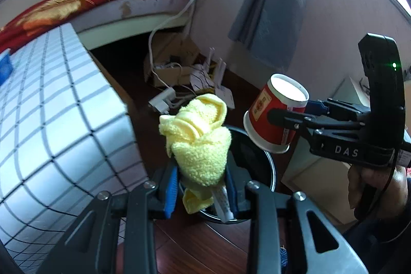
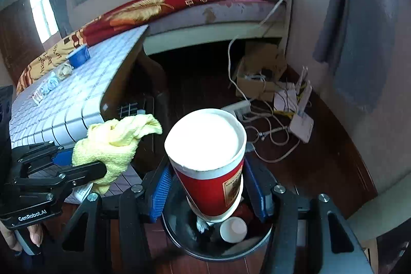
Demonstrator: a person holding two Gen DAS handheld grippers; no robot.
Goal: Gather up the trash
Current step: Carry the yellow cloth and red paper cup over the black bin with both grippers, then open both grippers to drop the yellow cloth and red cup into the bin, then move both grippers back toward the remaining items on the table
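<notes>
Black bin (image 2: 179,240) is holding a small white cup (image 2: 233,229) — above, right gripper (image 2: 208,186) is pinching a red paper cup (image 2: 213,171), left gripper (image 1: 203,186) a yellow cloth (image 1: 200,145).

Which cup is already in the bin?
The small white cup lying in the black bin. The red cup is gripped above it; the blue cup sits on the table.

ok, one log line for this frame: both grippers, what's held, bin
left gripper: shut on yellow cloth | right gripper: shut on red paper cup | black bin: below both, holds a small white cup
</notes>
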